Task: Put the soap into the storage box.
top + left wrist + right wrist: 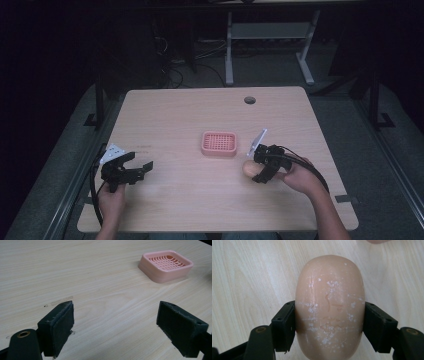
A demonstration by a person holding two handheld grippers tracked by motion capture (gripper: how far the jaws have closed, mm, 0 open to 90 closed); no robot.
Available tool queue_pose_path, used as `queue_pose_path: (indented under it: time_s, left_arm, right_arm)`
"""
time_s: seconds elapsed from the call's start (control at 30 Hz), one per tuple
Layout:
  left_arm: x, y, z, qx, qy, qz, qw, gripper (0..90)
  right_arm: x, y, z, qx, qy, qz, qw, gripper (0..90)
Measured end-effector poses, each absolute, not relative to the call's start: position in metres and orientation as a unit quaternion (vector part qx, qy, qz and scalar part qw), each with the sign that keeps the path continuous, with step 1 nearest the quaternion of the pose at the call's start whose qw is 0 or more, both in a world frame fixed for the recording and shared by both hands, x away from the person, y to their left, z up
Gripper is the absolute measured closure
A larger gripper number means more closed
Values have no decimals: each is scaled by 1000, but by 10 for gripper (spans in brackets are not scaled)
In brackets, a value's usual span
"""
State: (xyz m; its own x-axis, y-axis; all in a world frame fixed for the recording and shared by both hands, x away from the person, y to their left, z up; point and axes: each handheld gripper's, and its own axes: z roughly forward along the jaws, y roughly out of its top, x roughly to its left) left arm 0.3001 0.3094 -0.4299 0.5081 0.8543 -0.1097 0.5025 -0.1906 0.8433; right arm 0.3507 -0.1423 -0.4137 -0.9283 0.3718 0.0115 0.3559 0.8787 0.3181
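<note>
You were working in a lab or test room, not a home. Your light wooden desk (200,115) had a cable hole (250,100) at 1 o'clock and stood on grey carpet (400,165). At 12 o'clock, beyond the desk, loose cables (175,70) lay on the floor beside a white metal desk frame (270,40), with dark surroundings all around.

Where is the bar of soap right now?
The soap sits between the right gripper's jaws on the table, just right of the pink soap dish.
</note>
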Motion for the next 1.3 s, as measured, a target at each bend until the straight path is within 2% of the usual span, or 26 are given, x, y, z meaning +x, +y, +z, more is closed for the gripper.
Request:
queue_pose_path:
  time_s: [1.3]
  left_arm:
    - [300, 311, -429, 743, 457, 199, 446, 142]
  right_arm:
    - [384, -119, -399, 175, 967, 183, 12, 319]
